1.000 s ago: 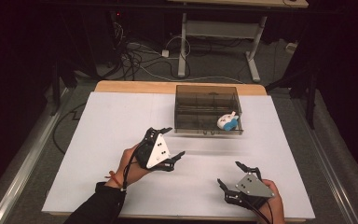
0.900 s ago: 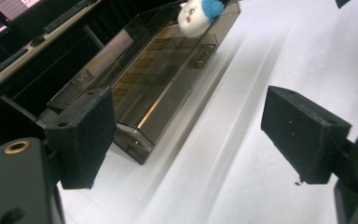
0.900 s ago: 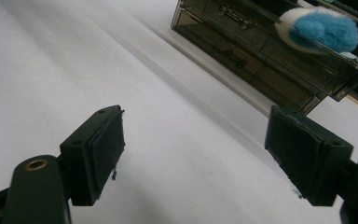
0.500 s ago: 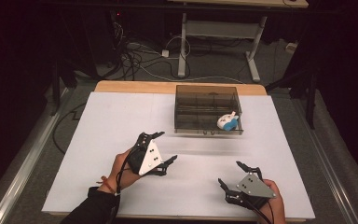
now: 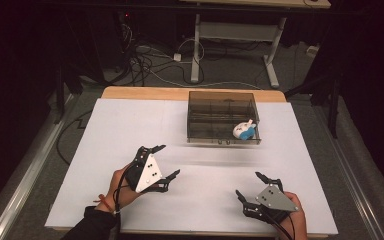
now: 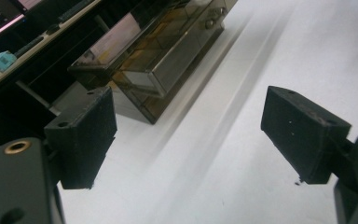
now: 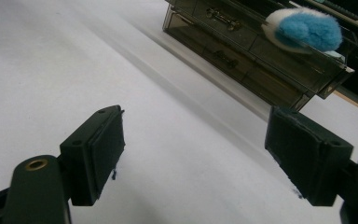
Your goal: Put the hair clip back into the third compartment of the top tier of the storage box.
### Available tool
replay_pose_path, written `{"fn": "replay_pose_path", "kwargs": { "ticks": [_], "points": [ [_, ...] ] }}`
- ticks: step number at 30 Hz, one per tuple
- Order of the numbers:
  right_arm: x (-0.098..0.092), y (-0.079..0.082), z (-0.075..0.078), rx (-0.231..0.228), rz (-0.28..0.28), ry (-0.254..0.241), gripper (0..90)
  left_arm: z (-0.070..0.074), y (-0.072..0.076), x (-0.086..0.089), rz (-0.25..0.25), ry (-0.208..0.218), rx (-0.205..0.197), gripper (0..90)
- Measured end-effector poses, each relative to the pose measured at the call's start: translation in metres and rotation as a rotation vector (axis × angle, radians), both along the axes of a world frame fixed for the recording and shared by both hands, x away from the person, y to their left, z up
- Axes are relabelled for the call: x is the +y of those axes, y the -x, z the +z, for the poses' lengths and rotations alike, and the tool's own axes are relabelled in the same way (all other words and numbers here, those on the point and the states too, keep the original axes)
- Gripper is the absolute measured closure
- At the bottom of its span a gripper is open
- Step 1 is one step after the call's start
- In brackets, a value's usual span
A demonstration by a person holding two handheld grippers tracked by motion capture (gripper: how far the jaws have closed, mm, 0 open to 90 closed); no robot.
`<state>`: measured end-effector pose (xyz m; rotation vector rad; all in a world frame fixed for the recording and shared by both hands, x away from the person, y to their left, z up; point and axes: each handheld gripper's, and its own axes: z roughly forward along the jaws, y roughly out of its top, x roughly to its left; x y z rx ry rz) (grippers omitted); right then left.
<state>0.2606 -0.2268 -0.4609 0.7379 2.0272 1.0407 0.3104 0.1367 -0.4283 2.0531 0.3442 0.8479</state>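
**Approach to the drawer box: both grippers standing off, jaws apart**

The smoked transparent drawer box (image 5: 223, 117) is sitting at the 12 o'clock end of the white tabletop (image 5: 130, 130), with a blue-and-white plush toy (image 5: 243, 131) resting on top at its 4 o'clock corner. The left gripper (image 5: 161, 161) is hovering at 7 o'clock of the box, well apart from it, with its jaws standing wide apart and empty. The right gripper (image 5: 252, 186) is hovering at 5 o'clock of the box, also well apart, with its jaws likewise spread and holding nothing.

Recommended procedure, as a judgement from this position:
- The right gripper is lying closer to the toy, so it is probably the one to advance toward 12 o'clock.
- Keep the jaws apart until they are straddling the toy's soft body, then close gently.
- The box looks light; steadying its 9 o'clock side with the left gripper is advisable.
- Avoid knocking the small drawer handles (image 7: 222, 20) during the approach.
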Motion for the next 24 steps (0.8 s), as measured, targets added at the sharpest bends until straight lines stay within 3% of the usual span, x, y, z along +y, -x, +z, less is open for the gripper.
{"fn": "replay_pose_path", "kwargs": {
  "ticks": [13,17,24],
  "points": [
    [-0.004,-0.001,0.001,-0.004,-0.015,-0.013,19.7,-0.021,0.011,0.022,0.029,0.009,0.045,17.3],
    [-0.005,-0.003,0.001,-0.002,-0.018,-0.018,19.7,-0.029,0.011,0.030,0.035,-0.007,0.077,17.0],
    [-0.007,-0.004,0.000,0.001,-0.025,-0.025,19.6,-0.038,0.011,0.047,0.069,0.014,0.133,16.9]
  ]
}}
